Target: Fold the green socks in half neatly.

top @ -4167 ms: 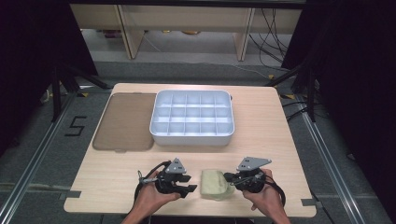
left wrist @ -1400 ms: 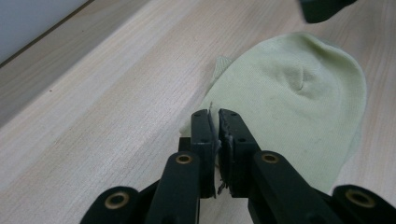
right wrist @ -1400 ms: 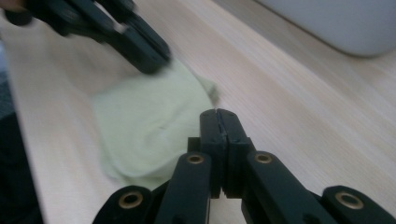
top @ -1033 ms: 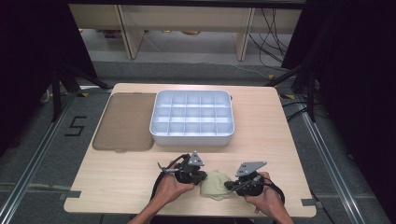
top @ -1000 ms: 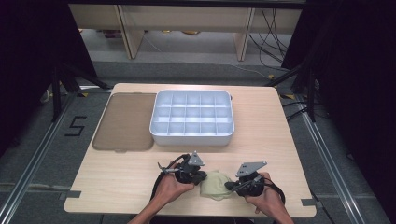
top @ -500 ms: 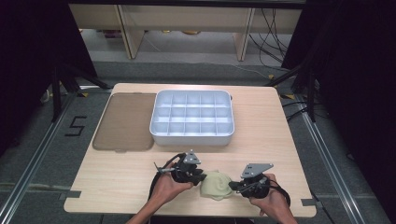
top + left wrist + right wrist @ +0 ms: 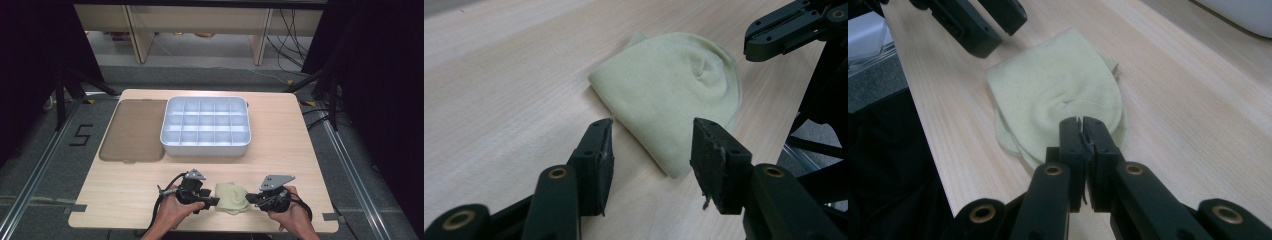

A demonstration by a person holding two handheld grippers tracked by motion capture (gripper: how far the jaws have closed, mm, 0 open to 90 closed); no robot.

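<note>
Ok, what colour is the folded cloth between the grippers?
Pale yellow-green, plain; the cloth shows best in the left gripper view.

A black "5" is marked on the grey floor (image 7: pixel 55 165), well left of both grippers' jaws.

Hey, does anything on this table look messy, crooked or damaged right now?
Nothing stands out. The folded pale cloth lies flat near the table's front edge, the compartment tray sits square, and the brown lid lies flat beside it.
</note>
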